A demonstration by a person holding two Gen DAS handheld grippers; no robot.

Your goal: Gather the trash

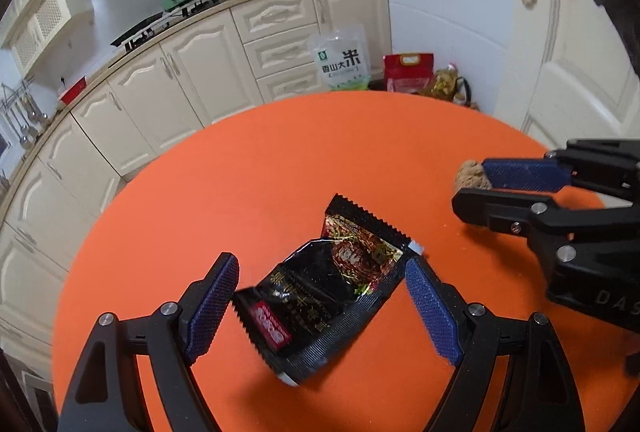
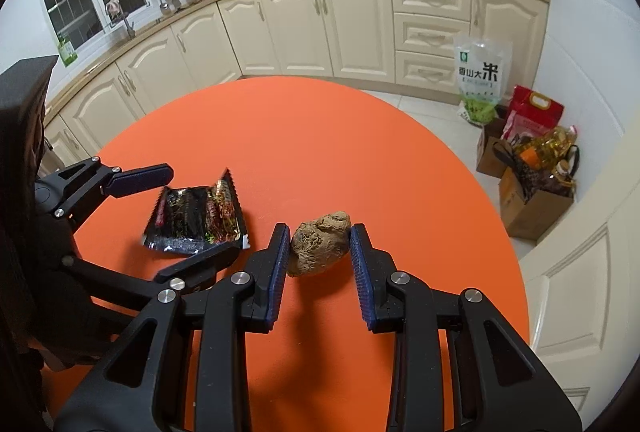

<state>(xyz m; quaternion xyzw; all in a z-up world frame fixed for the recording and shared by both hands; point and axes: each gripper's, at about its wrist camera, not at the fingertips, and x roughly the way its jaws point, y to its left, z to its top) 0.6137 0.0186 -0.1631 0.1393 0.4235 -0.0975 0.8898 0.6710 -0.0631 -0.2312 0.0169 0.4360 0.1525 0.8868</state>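
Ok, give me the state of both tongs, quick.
Left tongs: open, straddling the black snack wrapper, not gripping.
Right tongs: open around the brown crumpled lump, not clamped.

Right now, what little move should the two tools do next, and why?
Probably close both. The left tool is open around the black snack wrapper, and the right tool is open around the brown crumpled lump. Neither is gripped yet.

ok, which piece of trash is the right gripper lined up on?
The brown crumpled lump, sitting between the right gripper fingers; the black wrapper lies by the left gripper.
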